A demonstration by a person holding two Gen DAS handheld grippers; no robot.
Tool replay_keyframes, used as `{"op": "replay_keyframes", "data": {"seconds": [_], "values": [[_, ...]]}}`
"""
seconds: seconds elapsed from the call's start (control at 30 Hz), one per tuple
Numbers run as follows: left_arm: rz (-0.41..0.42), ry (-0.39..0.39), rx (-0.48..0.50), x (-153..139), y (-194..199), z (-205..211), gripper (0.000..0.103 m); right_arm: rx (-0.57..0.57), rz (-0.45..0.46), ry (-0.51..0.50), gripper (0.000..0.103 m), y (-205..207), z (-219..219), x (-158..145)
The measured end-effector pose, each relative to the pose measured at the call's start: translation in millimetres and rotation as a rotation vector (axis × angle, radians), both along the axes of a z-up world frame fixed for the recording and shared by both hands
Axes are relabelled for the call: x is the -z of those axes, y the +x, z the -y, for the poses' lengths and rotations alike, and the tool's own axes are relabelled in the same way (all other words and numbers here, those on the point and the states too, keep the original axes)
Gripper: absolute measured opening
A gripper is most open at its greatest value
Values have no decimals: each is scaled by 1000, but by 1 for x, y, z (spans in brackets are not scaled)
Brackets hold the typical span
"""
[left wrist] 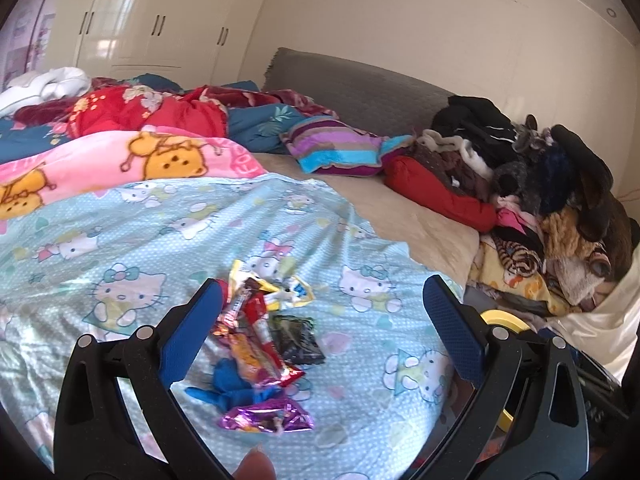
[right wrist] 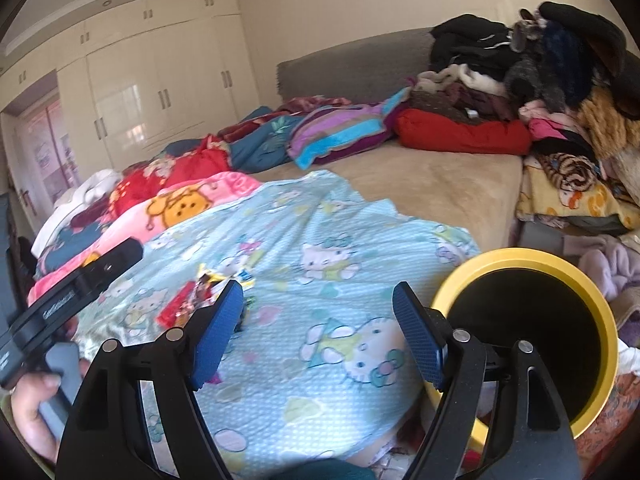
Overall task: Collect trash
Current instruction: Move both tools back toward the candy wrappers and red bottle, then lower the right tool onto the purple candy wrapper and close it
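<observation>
The wrappers (left wrist: 260, 344) lay heaped on the light blue cat-print sheet (left wrist: 120, 240) near the bed's front edge, the heap's long axis running away from the left wrist camera; at least five could be counted, more than that I cannot tell. The left gripper (left wrist: 320, 316) pointed downward over them, jaws spread, nothing pinched. The right gripper (right wrist: 318, 320) hovered over bare sheet, also spread and empty, with the one yellow-rimmed bin (right wrist: 560, 272) just beside its right finger. A hand (right wrist: 36, 404) gripped the left tool's handle at the right view's lower left
</observation>
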State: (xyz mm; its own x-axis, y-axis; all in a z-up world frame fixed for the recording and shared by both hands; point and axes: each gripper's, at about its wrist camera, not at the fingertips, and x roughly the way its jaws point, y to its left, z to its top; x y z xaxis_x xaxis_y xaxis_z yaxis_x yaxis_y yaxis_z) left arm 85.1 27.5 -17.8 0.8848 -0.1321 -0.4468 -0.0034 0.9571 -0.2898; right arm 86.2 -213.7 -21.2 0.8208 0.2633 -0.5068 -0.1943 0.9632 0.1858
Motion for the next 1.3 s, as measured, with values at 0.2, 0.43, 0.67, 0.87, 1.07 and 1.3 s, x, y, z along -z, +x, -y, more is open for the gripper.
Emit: {"op": "replay_keyframes", "data": {"seconds": [0.2, 0.43, 0.67, 0.87, 1.07, 1.3], "values": [[-4, -19, -46, 3, 0, -23, 92, -63, -19, -15, 75, -4, -23, 6], [-20, -37, -108, 10, 1, -52, 92, -138, -43, -27, 75, -7, -53, 15], [-60, -38, -151, 25, 4, -73, 92, -231, -91, -28, 74, -6, -85, 30], [-111, -45, -164, 42, 8, -88, 92, -317, -144, -24, 66, -2, -110, 43], [-157, -48, -155, 57, 16, -95, 85, -365, -199, -22, 54, 6, -128, 54], [-217, -83, -146, 78, 26, -101, 69, -413, -251, -36, 38, 18, -145, 69]]}}
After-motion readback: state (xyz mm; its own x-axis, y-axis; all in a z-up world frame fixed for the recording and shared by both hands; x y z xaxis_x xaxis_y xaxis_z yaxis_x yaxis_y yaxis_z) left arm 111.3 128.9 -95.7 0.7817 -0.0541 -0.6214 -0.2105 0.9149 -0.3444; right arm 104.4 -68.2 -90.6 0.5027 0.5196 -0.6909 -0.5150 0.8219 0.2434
